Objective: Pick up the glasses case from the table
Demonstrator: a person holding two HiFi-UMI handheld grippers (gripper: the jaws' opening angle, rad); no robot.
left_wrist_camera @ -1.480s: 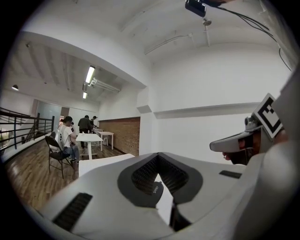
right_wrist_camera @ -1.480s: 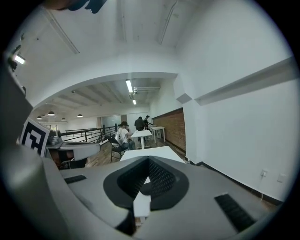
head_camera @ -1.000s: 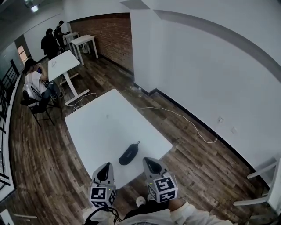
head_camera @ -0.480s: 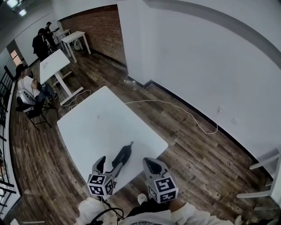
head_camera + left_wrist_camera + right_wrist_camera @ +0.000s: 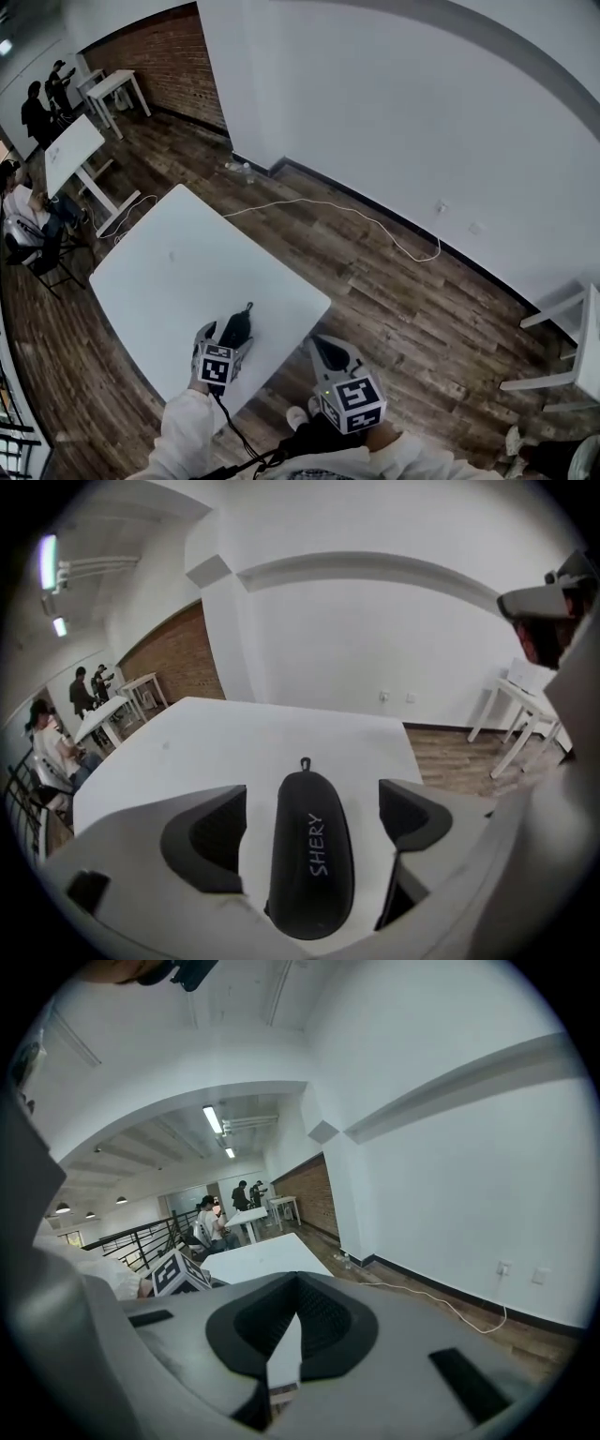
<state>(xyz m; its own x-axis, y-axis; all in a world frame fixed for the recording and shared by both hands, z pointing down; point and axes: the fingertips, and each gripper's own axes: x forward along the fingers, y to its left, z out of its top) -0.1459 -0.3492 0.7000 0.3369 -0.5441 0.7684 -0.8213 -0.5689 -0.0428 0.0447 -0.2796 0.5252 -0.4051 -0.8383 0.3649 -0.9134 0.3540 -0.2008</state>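
A black oval glasses case (image 5: 236,325) (image 5: 311,855) with white lettering and a small loop lies near the front edge of the white table (image 5: 178,272) (image 5: 234,733). My left gripper (image 5: 230,337) (image 5: 314,808) straddles it from the near end, jaws opening. The case lies between the pads (image 5: 211,836), with a gap on each side. My right gripper (image 5: 330,354) (image 5: 298,1312) hangs shut and empty off the table's front right edge, above the wooden floor. In the right gripper view the left gripper's marker cube (image 5: 178,1274) shows at the left.
A white cable (image 5: 319,206) trails over the wooden floor along the white wall. White furniture (image 5: 562,347) stands at the right. Far left, people sit and stand by other white tables (image 5: 70,150). Small bottles (image 5: 239,169) stand at the wall's foot.
The left gripper has dropped forward onto the table, and its jaws went from shut to wide around the case. The right gripper shifted slightly and stayed shut.
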